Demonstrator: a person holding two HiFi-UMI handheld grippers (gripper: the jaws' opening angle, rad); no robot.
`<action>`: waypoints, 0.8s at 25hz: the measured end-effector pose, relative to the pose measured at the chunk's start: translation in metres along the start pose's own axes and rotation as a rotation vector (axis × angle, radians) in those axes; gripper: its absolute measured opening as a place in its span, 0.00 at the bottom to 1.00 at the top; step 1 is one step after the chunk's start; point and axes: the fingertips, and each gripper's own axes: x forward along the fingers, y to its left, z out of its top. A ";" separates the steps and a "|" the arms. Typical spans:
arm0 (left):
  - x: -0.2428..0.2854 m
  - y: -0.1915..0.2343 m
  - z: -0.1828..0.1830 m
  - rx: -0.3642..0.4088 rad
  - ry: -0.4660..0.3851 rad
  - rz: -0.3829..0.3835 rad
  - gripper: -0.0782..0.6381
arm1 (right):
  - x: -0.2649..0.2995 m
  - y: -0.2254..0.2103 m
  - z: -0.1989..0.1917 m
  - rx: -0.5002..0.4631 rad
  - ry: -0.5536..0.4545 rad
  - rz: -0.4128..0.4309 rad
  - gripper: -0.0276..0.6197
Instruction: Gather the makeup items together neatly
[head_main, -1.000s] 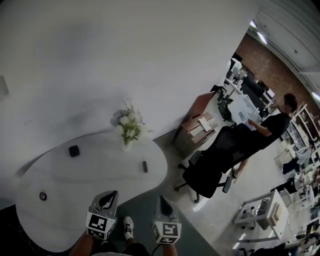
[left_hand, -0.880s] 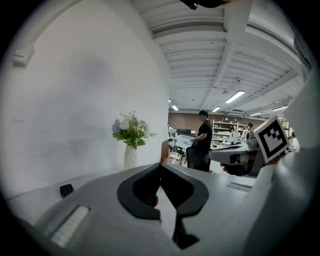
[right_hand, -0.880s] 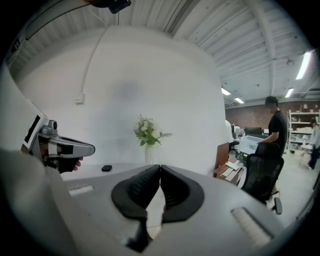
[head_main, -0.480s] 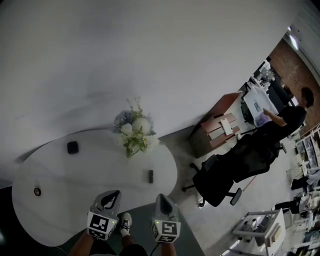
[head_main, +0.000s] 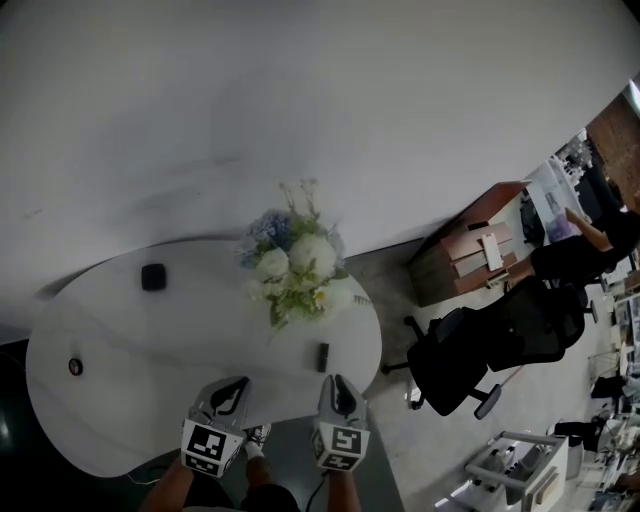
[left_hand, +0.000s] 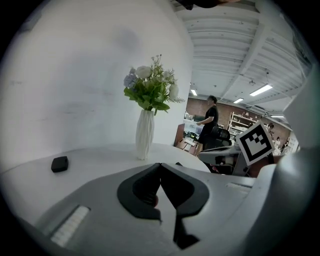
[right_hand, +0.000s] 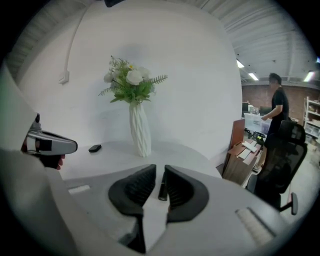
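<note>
One table (head_main: 130, 405) bears one vase (left_hand: 144, 135) of flowers and three small dark makeup items: one square case (head_main: 152, 277) left of the vase, one round piece (head_main: 75, 367) farther left, and one slim stick (head_main: 323, 356) at the vase's near right. Right of the vase are one cabinet (head_main: 470, 262), one chair (head_main: 500, 340) and one person (right_hand: 278, 107).

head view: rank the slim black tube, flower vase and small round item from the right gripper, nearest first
From the right gripper, whose jaws have just been opening with nothing between them:
1. slim black tube, just ahead of its tips
2. flower vase, farther back, mid-table
3. small round item, far left end of the table
</note>
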 end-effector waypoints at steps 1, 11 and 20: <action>0.002 0.002 -0.003 -0.009 0.005 0.005 0.12 | 0.006 -0.001 -0.003 0.000 0.008 -0.003 0.16; 0.016 0.014 -0.014 -0.049 0.041 0.034 0.12 | 0.060 -0.007 -0.033 -0.042 0.160 0.004 0.35; 0.018 0.023 -0.028 -0.078 0.070 0.065 0.12 | 0.081 -0.010 -0.050 -0.056 0.236 0.000 0.35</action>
